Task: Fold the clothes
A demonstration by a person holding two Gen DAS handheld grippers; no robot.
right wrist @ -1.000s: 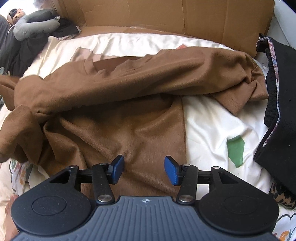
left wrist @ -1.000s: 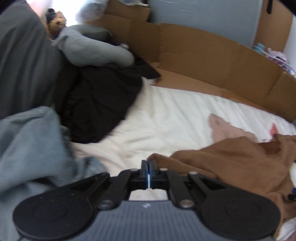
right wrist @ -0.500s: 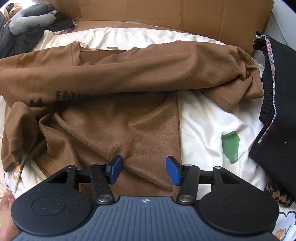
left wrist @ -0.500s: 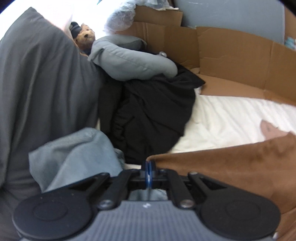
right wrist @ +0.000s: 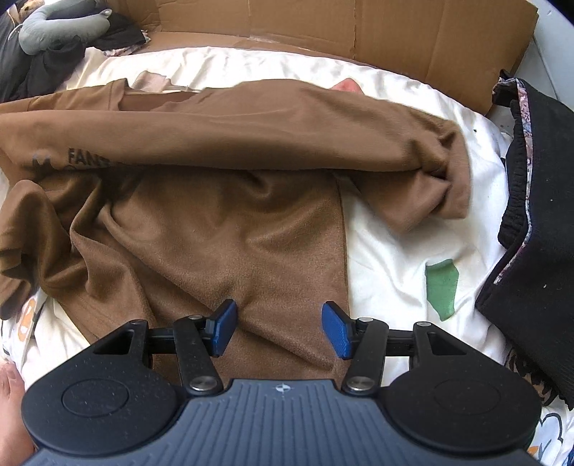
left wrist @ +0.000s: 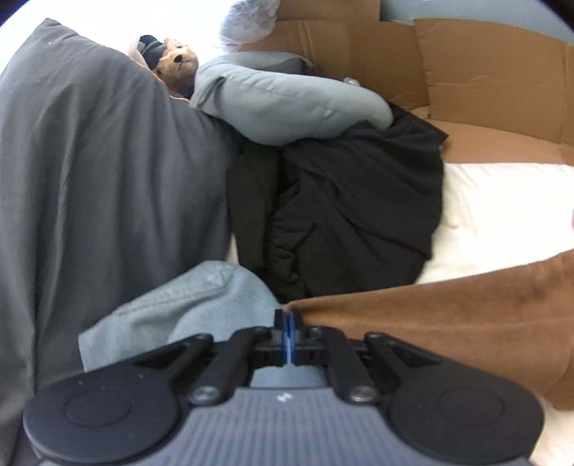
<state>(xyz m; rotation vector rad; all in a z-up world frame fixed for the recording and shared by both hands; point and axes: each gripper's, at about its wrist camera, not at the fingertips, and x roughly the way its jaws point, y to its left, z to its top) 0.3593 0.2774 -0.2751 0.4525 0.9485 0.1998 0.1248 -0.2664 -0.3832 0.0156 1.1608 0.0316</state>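
the left gripper [left wrist: 288, 331] has its blue pads pressed tight together, and a corner of the brown shirt [left wrist: 448, 322] comes to a point right at their tips, so the fabric edge looks pinched between them; from there the cloth stretches off to the right edge of the left wrist view. just behind the pads lies a light blue denim garment [left wrist: 172, 315], with a big grey cloth [left wrist: 100, 179] filling the left side. beyond them sit a heap of black clothing [left wrist: 351, 215], a grey neck pillow [left wrist: 287, 104] resting on top of it, and a small teddy bear [left wrist: 179, 61] at the back.

the right gripper [right wrist: 279, 328] has its jaws standing well apart, blue pads [right wrist: 223, 326] poised over the lower part of the brown shirt [right wrist: 233, 233] with nothing squeezed between them; whether the tips touch the fabric cannot be told. the shirt lies spread across the white bedsheet [right wrist: 394, 251], its upper part folded over as a long band that runs from the left edge to a bunched sleeve at the right, with dark lettering showing at the left. a green patch [right wrist: 443, 286] is printed on the sheet just right of the shirt. a folded black garment [right wrist: 538, 233] with a patterned trim sits at the right edge. cardboard walls [right wrist: 323, 32] stand along the far side of the bed.
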